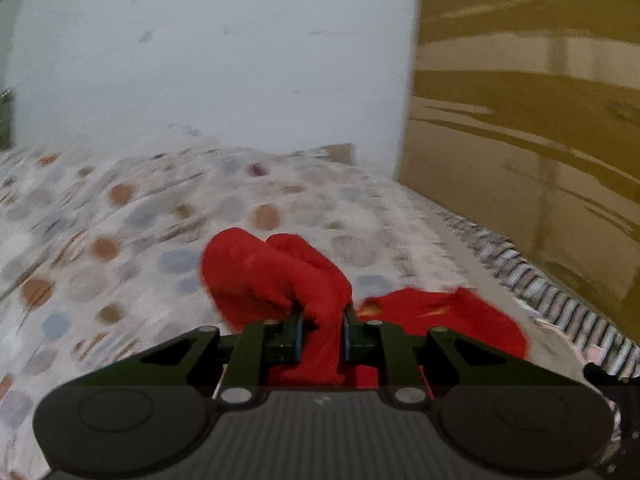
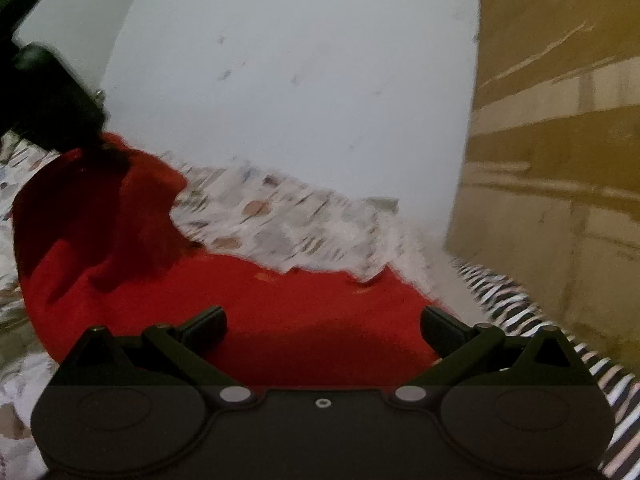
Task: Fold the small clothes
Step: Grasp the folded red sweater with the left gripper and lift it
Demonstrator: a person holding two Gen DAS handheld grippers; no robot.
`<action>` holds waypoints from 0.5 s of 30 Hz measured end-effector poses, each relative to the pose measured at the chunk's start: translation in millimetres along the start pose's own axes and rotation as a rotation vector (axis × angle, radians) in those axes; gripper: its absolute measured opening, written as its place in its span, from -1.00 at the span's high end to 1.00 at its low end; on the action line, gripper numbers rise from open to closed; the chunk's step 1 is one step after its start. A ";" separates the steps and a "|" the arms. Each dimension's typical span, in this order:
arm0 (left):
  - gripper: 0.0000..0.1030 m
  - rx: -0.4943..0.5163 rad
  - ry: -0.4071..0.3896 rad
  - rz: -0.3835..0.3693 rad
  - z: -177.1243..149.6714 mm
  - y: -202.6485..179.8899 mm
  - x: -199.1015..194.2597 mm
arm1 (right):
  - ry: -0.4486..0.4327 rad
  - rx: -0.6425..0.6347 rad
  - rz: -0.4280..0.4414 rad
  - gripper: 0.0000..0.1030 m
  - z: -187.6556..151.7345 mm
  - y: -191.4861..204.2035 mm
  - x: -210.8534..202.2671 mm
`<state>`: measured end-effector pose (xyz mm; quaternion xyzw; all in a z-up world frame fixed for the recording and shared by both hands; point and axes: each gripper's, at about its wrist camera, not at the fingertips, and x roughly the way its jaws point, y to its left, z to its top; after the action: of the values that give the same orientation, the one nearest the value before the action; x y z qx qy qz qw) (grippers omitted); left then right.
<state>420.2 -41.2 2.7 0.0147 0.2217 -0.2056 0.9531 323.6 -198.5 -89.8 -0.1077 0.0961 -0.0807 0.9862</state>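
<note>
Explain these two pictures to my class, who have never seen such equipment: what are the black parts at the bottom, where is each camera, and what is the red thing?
A person holds a two-finger gripper in each hand; each carries a camera looking along its fingers. In the left camera's picture, the left gripper has pinched a bunch of the red garment. In the right camera's picture, the right gripper is open, hovering over the same red cloth and holding nothing. The cloth lies on a spotted bedsheet, beside a brown cardboard box. Both pictures are blurred.

Black grippers: ribbed grey base, round side bosses, silver pivot screws, blue-edged fingers (image 1: 298, 334).
</note>
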 end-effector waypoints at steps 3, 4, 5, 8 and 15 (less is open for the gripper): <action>0.67 0.075 0.018 -0.074 6.8 -49.3 13.3 | -0.004 0.008 -0.037 -0.99 -1.2 -17.9 -9.2; 0.67 0.101 0.026 -0.094 5.2 -62.9 18.8 | 0.001 0.009 -0.056 -0.99 -3.8 -23.3 -12.1; 0.67 0.133 0.040 -0.114 2.4 -77.0 25.1 | 0.006 0.009 -0.072 -0.99 -6.7 -27.5 -14.0; 0.68 0.150 0.115 -0.192 -13.6 -104.4 46.3 | 0.045 0.002 -0.106 -0.99 -19.0 -38.9 -18.7; 0.60 0.174 0.177 -0.233 -45.2 -113.4 57.1 | 0.105 -0.003 -0.122 -0.99 -44.8 -50.3 -30.4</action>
<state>402.8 -161.6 -55.3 0.0894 0.2865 -0.3310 0.8946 278.0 -250.3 -116.0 -0.1107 0.1409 -0.1457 0.9730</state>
